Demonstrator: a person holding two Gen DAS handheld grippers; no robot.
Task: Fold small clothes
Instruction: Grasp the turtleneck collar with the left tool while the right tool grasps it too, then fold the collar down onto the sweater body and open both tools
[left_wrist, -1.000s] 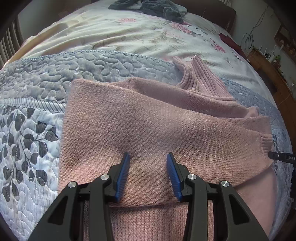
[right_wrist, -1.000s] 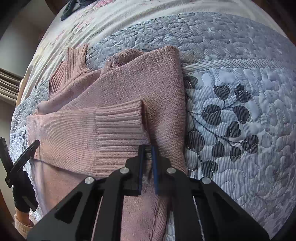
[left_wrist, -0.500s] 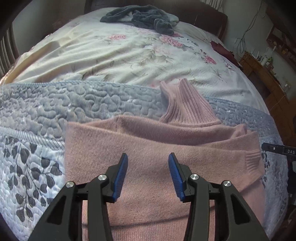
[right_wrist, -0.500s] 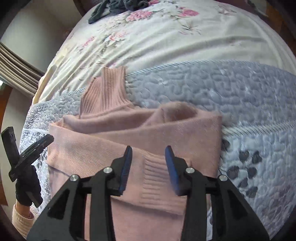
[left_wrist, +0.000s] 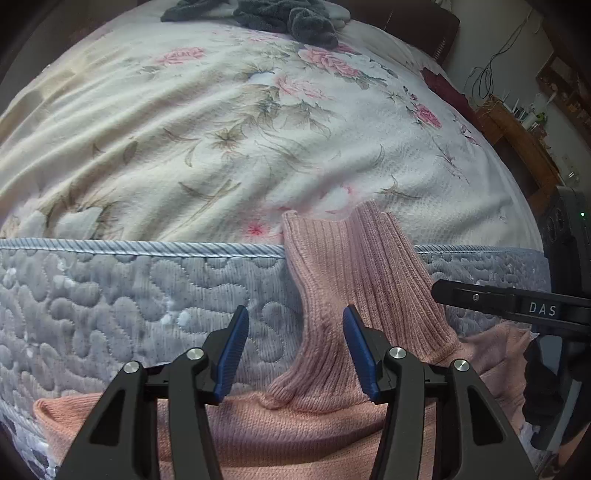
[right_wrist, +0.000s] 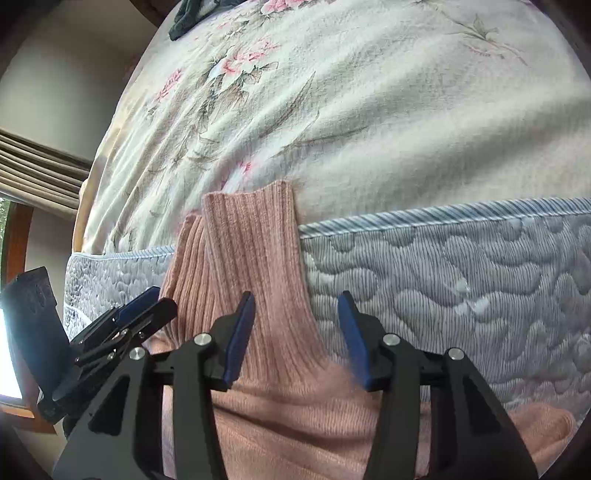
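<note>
1. Both sets of jaws are spread wide apart and grip nothing. One second ago the right gripper (right_wrist: 295, 332) was clenched on the ribbed cuff of a sleeve; it has since let that go.
2. A pink sweater (left_wrist: 258, 435) lies on the bed, on a grey-blue quilted blanket (left_wrist: 110, 295), with its body at the near edge of both views.
3. Its ribbed turtleneck collar (left_wrist: 354, 280) points away from the person and crosses the blanket's corded edge onto a cream flowered bedspread (left_wrist: 221, 129).
4. Both grippers have moved forward from the sweater's body to the neck within the last second.
5. The left gripper (left_wrist: 293, 347) hovers at the collar's left side; the collar base sits between its blue pads.
6. The right gripper hovers at the collar's right side, its left pad over the ribbing, its right pad over the blanket.
7. A gloved hand (left_wrist: 546, 387) holding the right gripper shows at the right of the left view.
8. A heap of dark grey clothes (left_wrist: 288, 14) lies at the far end of the bed.
9. Judging by this, the sleeves are folded in, and the collar looks like the next part to fold down.
</note>
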